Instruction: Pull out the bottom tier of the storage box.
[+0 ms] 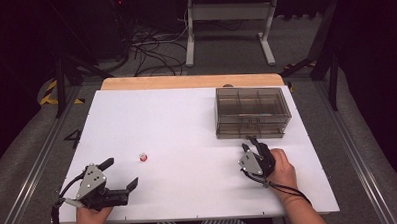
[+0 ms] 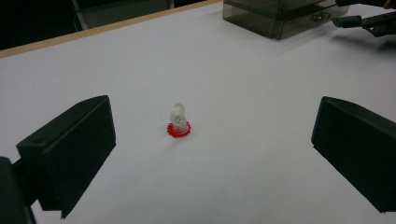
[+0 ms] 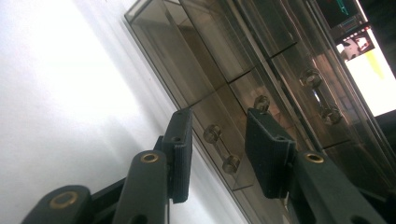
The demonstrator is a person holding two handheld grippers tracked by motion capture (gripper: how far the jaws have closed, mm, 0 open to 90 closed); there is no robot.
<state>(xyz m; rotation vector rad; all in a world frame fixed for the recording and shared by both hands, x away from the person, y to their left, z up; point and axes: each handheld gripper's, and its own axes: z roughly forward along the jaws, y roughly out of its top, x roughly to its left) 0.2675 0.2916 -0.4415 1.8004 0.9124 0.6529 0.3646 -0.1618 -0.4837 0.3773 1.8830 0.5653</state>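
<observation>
near the table's right edge, right hand-held gripper [image 1: 251, 142] gapes, unclenched, around the drawer box [image 1: 252, 111] handle [image 3: 222, 149].

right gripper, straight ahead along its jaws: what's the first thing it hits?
Most likely the drawer handle on the front of the smoky plastic drawer box. In the right gripper view the right gripper stands open with that handle between its jaws, not pressed. Depth is hard to judge, so contact may be close.

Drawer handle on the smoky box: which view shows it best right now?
The right gripper view: the drawer handle sits close up between the open jaws of the right tool, untouched. The high view shows the box small, handle barely discernible. The left gripper view catches its front far off.
</observation>
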